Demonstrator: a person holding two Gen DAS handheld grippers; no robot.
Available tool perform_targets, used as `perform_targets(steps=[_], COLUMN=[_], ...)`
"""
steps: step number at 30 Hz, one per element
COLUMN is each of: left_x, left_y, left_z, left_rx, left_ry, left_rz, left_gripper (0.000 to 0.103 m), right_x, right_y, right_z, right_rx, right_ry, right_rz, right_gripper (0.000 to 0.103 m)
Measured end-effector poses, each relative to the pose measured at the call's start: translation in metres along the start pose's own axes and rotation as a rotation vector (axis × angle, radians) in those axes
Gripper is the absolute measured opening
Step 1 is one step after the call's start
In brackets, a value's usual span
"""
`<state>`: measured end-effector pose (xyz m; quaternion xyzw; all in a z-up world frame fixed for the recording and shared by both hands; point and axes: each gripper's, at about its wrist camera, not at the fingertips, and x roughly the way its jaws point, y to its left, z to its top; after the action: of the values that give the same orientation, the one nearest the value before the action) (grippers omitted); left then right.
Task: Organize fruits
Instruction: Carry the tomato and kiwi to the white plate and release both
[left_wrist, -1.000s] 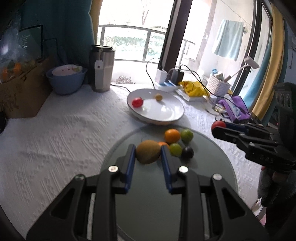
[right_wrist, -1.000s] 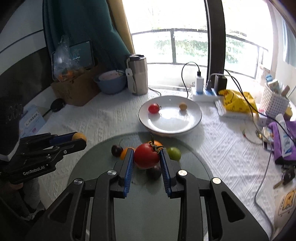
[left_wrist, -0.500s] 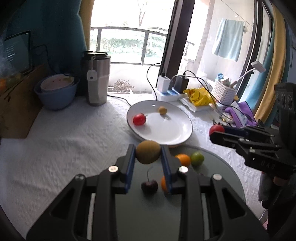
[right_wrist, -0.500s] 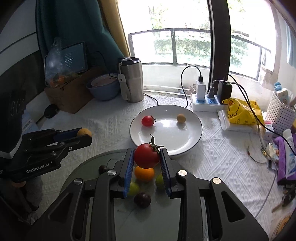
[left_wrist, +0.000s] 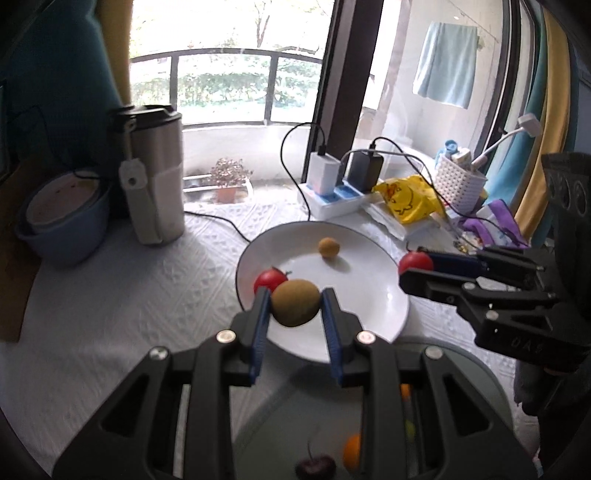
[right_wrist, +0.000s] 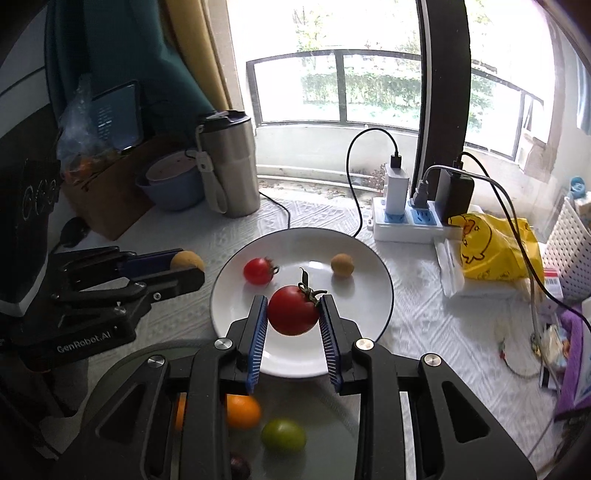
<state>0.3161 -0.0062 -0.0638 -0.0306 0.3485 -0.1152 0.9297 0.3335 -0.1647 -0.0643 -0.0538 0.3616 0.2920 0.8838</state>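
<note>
Listing from the near edge outward, as the two wrist views show it.

Grey-green round tray (right_wrist: 325, 424), nearest: holds an orange fruit (right_wrist: 242, 410), a green fruit (right_wrist: 283, 435) just beside it, and a dark cherry (left_wrist: 316, 467) at the bottom edge of the left wrist view.

Left gripper (left_wrist: 295, 308): blue-padded jaws pinching a brown kiwi (left_wrist: 295, 302) from both sides, held in the air over the near left rim of the white plate (left_wrist: 369, 295).

Right gripper (right_wrist: 293, 312): jaws clamped on a large red tomato (right_wrist: 293, 310) with a green stem, held over the near half of the plate. Each gripper appears from the side in the other's view, fruit at its tip.

White plate, just beyond the tray on a white textured tablecloth (right_wrist: 424, 332): carries a small red tomato (right_wrist: 258, 270) on its left part and a small tan round fruit (right_wrist: 342, 264) towards its far right, well apart from each other.

Further back, left: steel tumbler (right_wrist: 231, 162) with lid and strap, upright; blue bowl (right_wrist: 173, 188) just beside it, with another bowl nested inside; brown box (right_wrist: 110, 192) behind.

Further back, right: white power strip (right_wrist: 406, 221) with chargers and cables plugged in; yellow bag (right_wrist: 491, 247); white perforated basket (left_wrist: 460, 181).

Farthest: window with a balcony railing (right_wrist: 351, 88), and a light blue towel (left_wrist: 445, 62) hanging outside.
</note>
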Motion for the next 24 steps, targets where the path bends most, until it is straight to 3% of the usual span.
perform_targets(steps=[15, 24], left_x=[0.079, 0.104], left_y=[0.005, 0.011], left_z=[0.033, 0.039], left_rx=[0.064, 0.065], left_ry=[0.06, 0.106], left_rz=[0.001, 0.005], left_gripper=[0.029, 0.029], right_x=[0.064, 0.083], right_y=[-0.031, -0.037], right_z=[0.014, 0.015], right_rx=[0.033, 0.043], right_ry=[0.034, 0.053], right_rz=[-0.062, -0.075], right_gripper=[0.03, 0.03])
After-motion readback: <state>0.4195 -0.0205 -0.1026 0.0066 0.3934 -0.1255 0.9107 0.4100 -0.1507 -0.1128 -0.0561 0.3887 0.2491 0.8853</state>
